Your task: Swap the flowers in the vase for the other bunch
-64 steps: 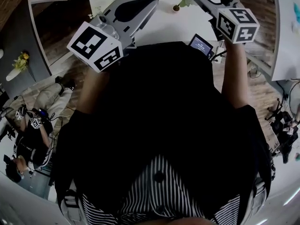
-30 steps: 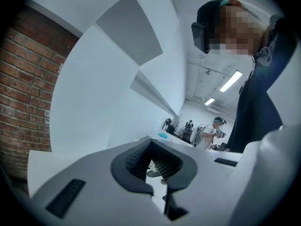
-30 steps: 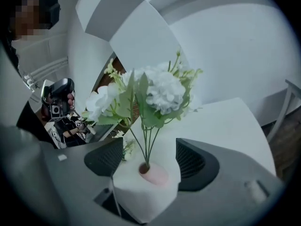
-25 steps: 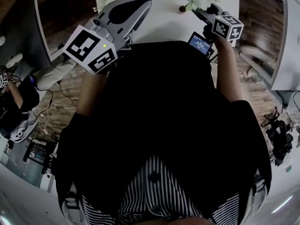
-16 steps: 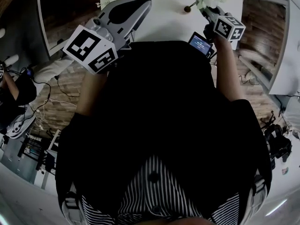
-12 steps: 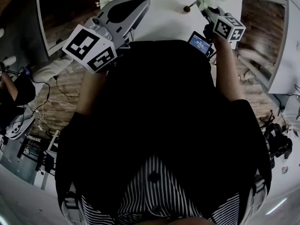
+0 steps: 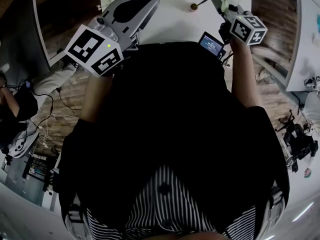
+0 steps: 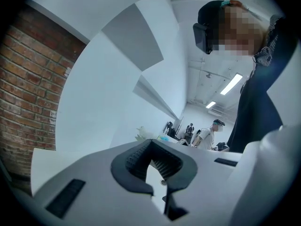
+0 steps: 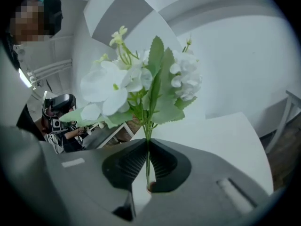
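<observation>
1. The right gripper (image 9: 146, 147) is clenching the thin green stem (image 9: 147, 128) of the white flowers (image 9: 136, 81), its jaws having just been closing on it.
2. The blooms are standing at twelve o'clock above those jaws. The stem's lower end is sitting at the mouth of the vase (image 7: 193, 6), at nine o'clock from that gripper in the head view.
3. The left gripper (image 8: 153, 149) is hovering over the white table (image 7: 170, 19), clenched on nothing.
4. The other bunch (image 8: 141, 133) is lying on the table at eleven o'clock beyond the left jaws.
</observation>
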Available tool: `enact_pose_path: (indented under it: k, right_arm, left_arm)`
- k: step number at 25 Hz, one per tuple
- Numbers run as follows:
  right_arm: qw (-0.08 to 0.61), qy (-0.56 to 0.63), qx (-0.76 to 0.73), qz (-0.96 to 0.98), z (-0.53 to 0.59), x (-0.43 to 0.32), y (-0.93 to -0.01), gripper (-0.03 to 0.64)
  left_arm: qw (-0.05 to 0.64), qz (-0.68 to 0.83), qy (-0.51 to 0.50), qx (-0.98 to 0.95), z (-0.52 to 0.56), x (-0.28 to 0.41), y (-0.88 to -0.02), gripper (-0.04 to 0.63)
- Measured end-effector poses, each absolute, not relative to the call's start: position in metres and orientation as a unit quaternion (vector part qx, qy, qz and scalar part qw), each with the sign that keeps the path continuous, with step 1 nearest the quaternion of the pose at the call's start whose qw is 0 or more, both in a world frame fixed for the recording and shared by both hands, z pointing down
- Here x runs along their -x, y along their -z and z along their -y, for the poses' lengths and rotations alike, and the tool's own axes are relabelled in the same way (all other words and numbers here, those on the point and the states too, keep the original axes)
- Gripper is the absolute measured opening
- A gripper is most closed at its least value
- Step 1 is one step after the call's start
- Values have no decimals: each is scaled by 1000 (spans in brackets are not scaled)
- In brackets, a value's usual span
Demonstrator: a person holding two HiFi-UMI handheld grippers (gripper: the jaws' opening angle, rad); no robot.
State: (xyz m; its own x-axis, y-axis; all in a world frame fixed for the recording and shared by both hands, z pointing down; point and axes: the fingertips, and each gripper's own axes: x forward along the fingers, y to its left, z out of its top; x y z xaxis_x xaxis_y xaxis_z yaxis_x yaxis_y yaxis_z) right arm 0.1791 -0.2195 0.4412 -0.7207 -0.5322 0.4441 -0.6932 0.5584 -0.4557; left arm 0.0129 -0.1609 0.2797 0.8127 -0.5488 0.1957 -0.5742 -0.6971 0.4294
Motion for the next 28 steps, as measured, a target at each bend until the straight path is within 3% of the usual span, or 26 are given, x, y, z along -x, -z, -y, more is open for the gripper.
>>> enact_pose_path:
  k: [10, 24, 28]
  right_arm:
    - [117, -252, -369, 887, 219, -187, -372, 17]
    - [191, -251, -319, 894, 166, -156, -345, 17]
    - [223, -283, -282, 889, 152, -96, -369, 17]
  left_arm:
    - [241, 282, -11, -929, 159, -14, -283, 6]
    - [237, 246, 11, -940, 155, -13, -282, 6]
    - [246, 267, 20, -932, 145, 38, -286, 6]
